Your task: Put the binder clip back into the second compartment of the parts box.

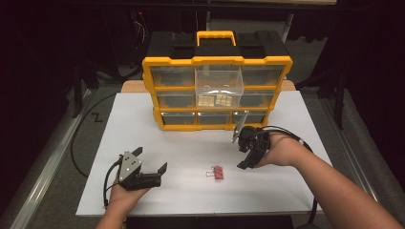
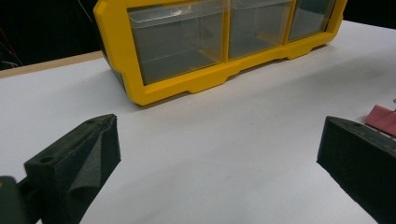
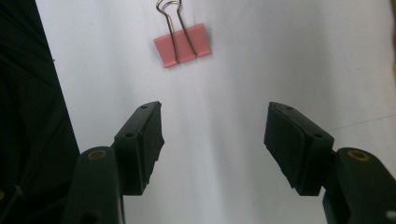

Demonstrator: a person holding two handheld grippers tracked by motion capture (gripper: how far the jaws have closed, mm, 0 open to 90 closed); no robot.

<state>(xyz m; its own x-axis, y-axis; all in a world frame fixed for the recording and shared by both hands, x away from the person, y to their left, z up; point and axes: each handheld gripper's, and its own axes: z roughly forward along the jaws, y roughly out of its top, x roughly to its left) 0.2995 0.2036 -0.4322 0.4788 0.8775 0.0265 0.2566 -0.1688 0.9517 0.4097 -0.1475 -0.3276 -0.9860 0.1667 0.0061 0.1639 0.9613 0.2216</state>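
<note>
A pink binder clip (image 1: 218, 172) (image 3: 183, 43) lies flat on the white table sheet (image 1: 191, 143), wire handles folded over it. My right gripper (image 1: 238, 153) (image 3: 214, 126) hovers just right of the clip, aimed at it, jaws open and empty. My left gripper (image 1: 152, 159) (image 2: 217, 140) rests low on the sheet to the clip's left, jaws wide open and empty; the clip's pink edge (image 2: 383, 119) peeks past its right jaw. A yellow and black drawer organizer (image 1: 217, 86) (image 2: 219, 42) stands upright at the back.
The organizer's top middle clear drawer (image 1: 218, 78) is pulled out; small tan pieces show in the drawer below it. The sheet's front edge (image 3: 51, 93) runs close beside the right gripper. Metal rails and a cable flank the table on both sides.
</note>
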